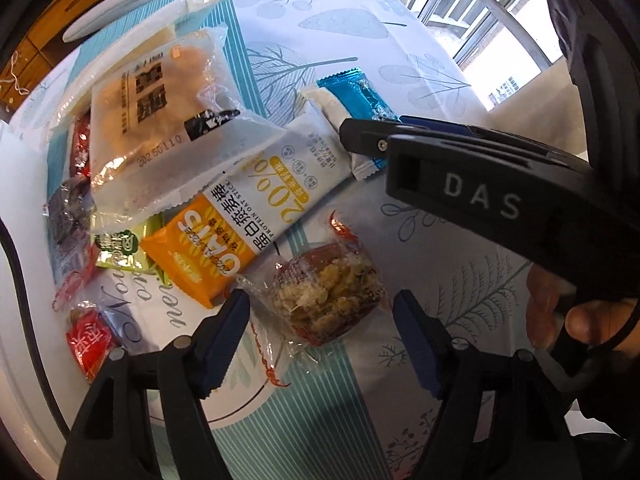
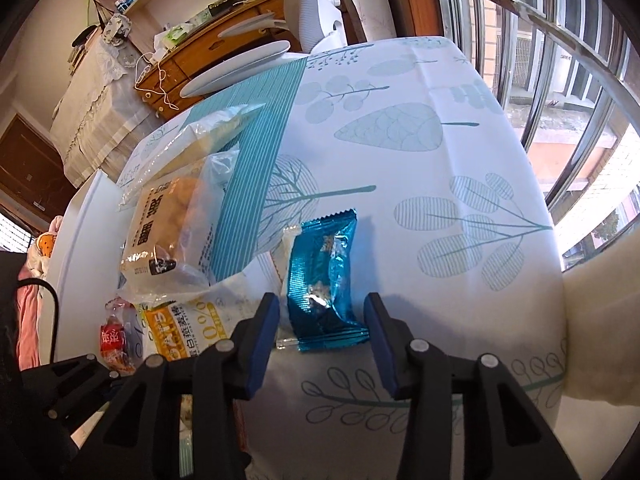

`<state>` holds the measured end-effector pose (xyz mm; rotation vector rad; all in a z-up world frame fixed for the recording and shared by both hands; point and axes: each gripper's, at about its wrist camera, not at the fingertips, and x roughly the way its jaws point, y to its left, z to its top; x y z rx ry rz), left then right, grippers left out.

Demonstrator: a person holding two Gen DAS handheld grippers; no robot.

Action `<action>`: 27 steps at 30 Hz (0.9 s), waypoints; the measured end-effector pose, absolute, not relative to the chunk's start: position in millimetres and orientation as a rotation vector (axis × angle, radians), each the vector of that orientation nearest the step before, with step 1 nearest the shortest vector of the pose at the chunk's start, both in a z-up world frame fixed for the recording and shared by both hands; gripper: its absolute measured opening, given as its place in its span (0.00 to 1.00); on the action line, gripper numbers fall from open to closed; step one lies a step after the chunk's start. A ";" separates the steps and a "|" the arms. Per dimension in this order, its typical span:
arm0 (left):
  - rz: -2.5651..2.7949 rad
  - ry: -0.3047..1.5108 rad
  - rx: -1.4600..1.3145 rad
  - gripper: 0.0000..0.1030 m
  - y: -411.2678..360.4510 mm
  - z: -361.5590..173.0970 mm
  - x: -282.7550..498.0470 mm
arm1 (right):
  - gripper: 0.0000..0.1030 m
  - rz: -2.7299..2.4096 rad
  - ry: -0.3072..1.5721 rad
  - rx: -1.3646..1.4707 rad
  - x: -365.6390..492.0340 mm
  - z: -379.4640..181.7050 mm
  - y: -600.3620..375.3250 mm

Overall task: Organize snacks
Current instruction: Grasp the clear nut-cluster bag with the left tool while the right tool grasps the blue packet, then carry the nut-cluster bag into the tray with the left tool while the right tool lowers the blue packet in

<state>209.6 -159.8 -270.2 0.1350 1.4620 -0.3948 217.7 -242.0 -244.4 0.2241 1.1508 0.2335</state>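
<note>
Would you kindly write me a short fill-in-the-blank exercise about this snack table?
1. The snack between the right gripper's fingers has a ____ wrapper.
2. The oat bar lies partly under a clear bag of ____.
3. The left gripper hovers around a snack in a ____ wrapper.

Missing words: blue; bread; clear

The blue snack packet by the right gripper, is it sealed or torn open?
Sealed: the blue snack packet lies flat with both crimped ends intact.

Left wrist view: aimed steeply down, close over the oat bar [image 1: 240, 220]. Right wrist view: angled down, close, facing the window [image 2: 560, 92] beyond the oat bar [image 2: 176, 332]. Shared: oat bar and blue packet [image 1: 360, 96] [image 2: 324, 280] beside it.
</note>
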 end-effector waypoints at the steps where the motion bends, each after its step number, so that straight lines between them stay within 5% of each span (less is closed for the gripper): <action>1: -0.400 1.468 0.116 0.72 -159.0 -272.6 211.6 | 0.42 0.238 1.149 0.224 218.1 -244.6 -241.7; 16: -0.448 1.471 -0.011 0.53 -141.2 -280.8 208.7 | 0.36 0.264 1.168 0.226 213.1 -241.5 -246.2; 27: -0.406 1.479 -0.127 0.51 -114.5 -268.9 197.8 | 0.35 0.244 1.168 0.232 197.2 -228.2 -256.5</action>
